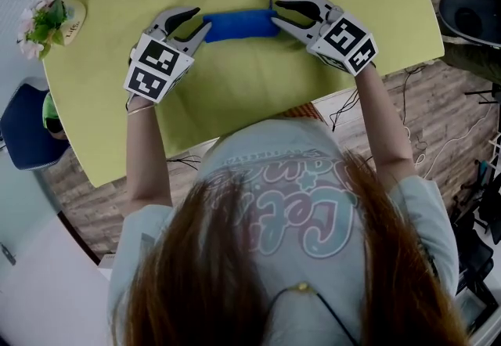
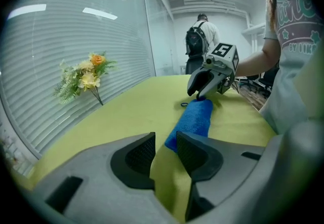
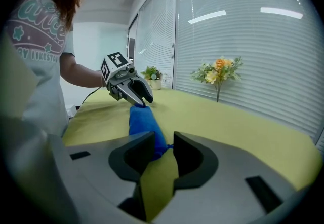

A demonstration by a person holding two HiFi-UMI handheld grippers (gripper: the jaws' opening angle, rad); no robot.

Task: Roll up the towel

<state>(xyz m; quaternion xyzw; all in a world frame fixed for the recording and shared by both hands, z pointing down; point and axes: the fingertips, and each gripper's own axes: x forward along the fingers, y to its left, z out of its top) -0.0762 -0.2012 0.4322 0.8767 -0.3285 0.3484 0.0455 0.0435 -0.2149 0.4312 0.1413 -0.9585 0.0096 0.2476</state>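
Observation:
A blue towel lies rolled into a tight cylinder on the yellow-green table. My left gripper sits at the roll's left end and my right gripper at its right end. In the left gripper view my left gripper is open, bare table shows in the gap, and the towel ends just past the tips. In the right gripper view my right gripper is open too, with the towel ending just beyond its tips. Each view shows the other gripper at the roll's far end.
A bunch of artificial flowers stands at the table's far left corner. A blue chair is beside the table's left edge. Slatted blinds run along the far side. A person with a backpack stands in the background.

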